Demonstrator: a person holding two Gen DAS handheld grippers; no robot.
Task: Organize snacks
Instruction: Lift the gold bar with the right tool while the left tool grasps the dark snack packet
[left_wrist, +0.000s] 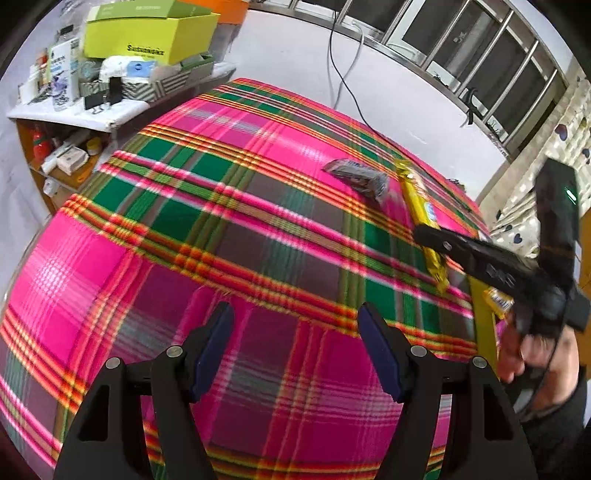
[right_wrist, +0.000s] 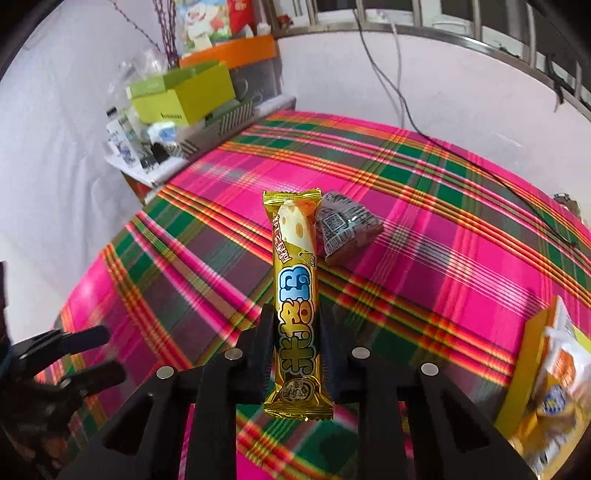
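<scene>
The right gripper (right_wrist: 297, 325) pinches the yellow snack bar (right_wrist: 295, 295) low, so it may pivot and slip; the left gripper (left_wrist: 295, 347) is spread, empty.

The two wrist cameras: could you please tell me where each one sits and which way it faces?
Left wrist: on the left gripper, facing forward over the plaid cloth toward the shelf; its open fingers show, plus the right gripper and hand.
Right wrist: on the right gripper, facing across the cloth toward the wall; its fingers clamp the yellow bar, the left gripper at left.
Shared: cloth, bar, dark packet, shelf, green box.
</scene>
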